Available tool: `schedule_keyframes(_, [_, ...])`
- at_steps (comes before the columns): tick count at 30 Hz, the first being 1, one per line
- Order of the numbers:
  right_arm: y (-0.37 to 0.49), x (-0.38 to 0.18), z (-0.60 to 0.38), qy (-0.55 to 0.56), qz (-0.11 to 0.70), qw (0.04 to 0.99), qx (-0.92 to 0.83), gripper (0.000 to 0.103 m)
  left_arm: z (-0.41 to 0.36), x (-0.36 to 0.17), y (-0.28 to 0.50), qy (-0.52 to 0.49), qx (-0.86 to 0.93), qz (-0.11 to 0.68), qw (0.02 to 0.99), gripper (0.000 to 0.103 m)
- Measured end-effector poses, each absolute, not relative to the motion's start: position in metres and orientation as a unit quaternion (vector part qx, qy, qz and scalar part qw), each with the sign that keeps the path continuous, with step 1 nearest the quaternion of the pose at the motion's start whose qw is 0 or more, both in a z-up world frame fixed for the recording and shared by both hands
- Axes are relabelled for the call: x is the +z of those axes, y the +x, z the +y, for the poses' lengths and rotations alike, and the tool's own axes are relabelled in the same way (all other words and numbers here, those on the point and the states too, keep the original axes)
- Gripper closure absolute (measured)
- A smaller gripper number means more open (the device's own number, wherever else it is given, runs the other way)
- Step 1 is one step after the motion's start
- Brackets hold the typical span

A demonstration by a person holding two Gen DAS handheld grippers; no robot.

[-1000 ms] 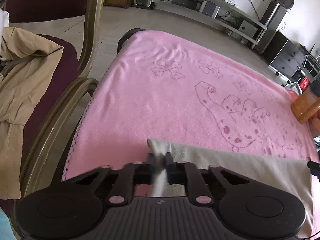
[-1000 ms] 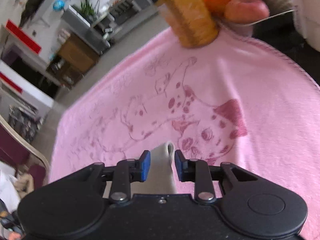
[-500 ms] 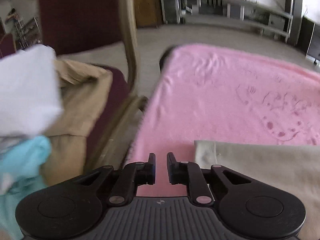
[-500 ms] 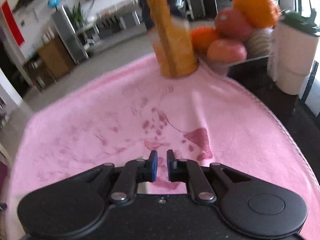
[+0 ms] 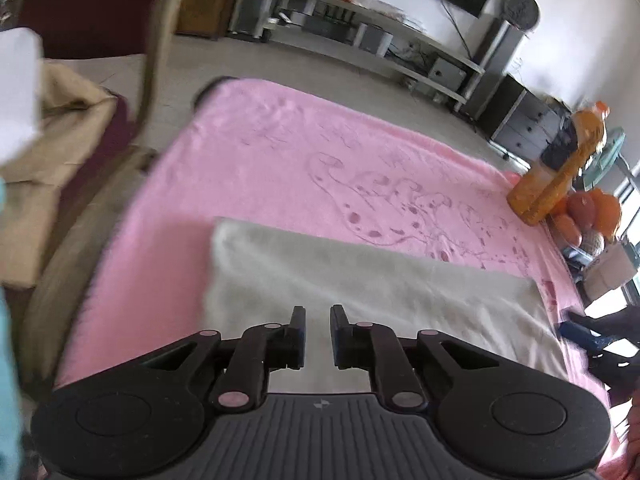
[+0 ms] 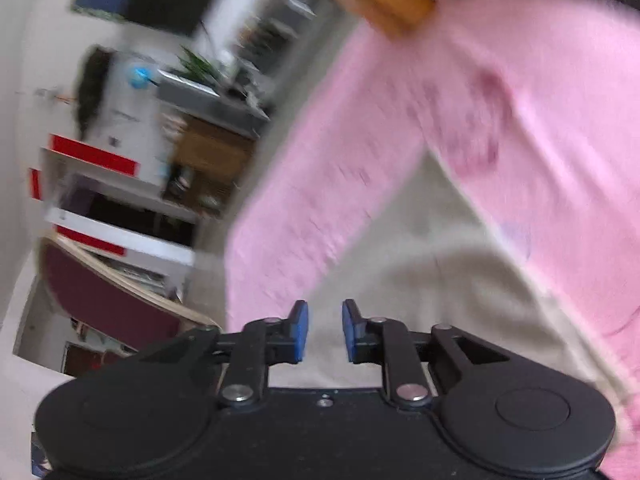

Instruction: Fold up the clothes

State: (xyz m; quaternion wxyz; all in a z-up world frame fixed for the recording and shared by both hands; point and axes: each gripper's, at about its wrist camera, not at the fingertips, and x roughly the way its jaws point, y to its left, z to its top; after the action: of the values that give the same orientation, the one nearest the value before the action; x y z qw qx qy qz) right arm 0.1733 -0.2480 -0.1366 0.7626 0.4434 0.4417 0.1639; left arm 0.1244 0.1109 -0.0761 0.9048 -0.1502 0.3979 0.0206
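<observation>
Left gripper (image 5: pixel 318 330) hung empty, jaws slightly parted, over the beige cloth (image 5: pixel 360 292) lying flat on the pink blanket (image 5: pixel 280 160). Right gripper (image 6: pixel 324 330) likewise. Orange bottle (image 5: pixel 556 176) at two o'clock; TV shelf (image 5: pixel 380 40) at twelve.

orange bottle (image 5: pixel 556 176) (blurred) | fruit (image 5: pixel 588 210), possibly oranges | maroon chair (image 6: pixel 108 300)

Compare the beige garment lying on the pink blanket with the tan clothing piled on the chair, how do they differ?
The beige garment lies flat and smoothed into a neat rectangle; the tan clothing sits rumpled in a heap. The garment is pale, almost cream; the pile is a darker tan. The garment rests on the pink blanket, the pile on the maroon chair. Neither is held by a gripper.
</observation>
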Motion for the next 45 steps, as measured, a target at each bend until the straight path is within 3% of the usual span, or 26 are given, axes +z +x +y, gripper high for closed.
schedule_keyframes(5, [0.203, -0.175, -0.211, 0.376, 0.482, 0.762, 0.215, 0.097, 0.102, -0.105, 0.138, -0.094, 0.06, 0.414, 0.904, 0.095])
schedule_keyframes(6, [0.207, -0.182, -0.212, 0.37, 0.484, 0.764, 0.214, 0.103, 0.106, -0.109, 0.136, -0.092, 0.076, 0.416, 0.902, 0.094])
schedule_keyframes(13, [0.179, -0.188, -0.31, 0.499, 0.382, 0.777, 0.036, 0.103, 0.143, -0.104, 0.101, -0.131, 0.176, 0.414, 0.884, 0.092])
schedule_keyframes(14, [0.171, -0.189, -0.326, 0.52, 0.369, 0.77, 0.002, 0.103, 0.148, -0.105, 0.096, -0.121, 0.208, 0.423, 0.873, 0.098])
schedule_keyframes(17, [0.15, -0.176, -0.349, 0.505, 0.36, 0.781, -0.068, 0.103, 0.167, -0.105, 0.076, -0.128, 0.265, 0.439, 0.849, 0.099])
schedule_keyframes(19, [0.14, -0.166, -0.352, 0.493, 0.36, 0.789, -0.07, 0.097, 0.169, -0.098, 0.063, -0.141, 0.25, 0.43, 0.856, 0.099])
schedule_keyframes(24, [0.12, -0.138, -0.331, 0.456, 0.374, 0.807, 0.03, 0.096, 0.148, -0.085, 0.048, -0.163, 0.149, 0.405, 0.887, 0.097])
schedule_keyframes(29, [0.12, -0.15, -0.291, 0.435, 0.438, 0.772, 0.149, 0.095, 0.102, -0.099, 0.063, -0.087, 0.089, 0.433, 0.893, 0.094])
schedule_keyframes(30, [0.122, -0.156, -0.289, 0.416, 0.454, 0.776, 0.137, 0.095, 0.101, -0.1, 0.062, -0.076, 0.097, 0.44, 0.89, 0.092])
schedule_keyframes(31, [0.125, -0.161, -0.287, 0.398, 0.469, 0.779, 0.124, 0.103, 0.102, -0.1, 0.06, -0.07, 0.105, 0.443, 0.887, 0.092])
schedule_keyframes(35, [0.11, -0.164, -0.326, 0.44, 0.446, 0.778, 0.043, 0.103, 0.113, -0.099, 0.04, -0.063, 0.147, 0.46, 0.873, 0.093])
schedule_keyframes(39, [0.083, -0.145, -0.352, 0.379, 0.425, 0.817, -0.092, 0.099, 0.127, -0.095, 0.021, -0.072, 0.2, 0.456, 0.864, 0.099])
schedule_keyframes(45, [0.061, -0.128, -0.325, 0.376, 0.411, 0.831, 0.014, 0.097, 0.116, -0.083, 0.006, -0.114, 0.108, 0.421, 0.893, 0.095])
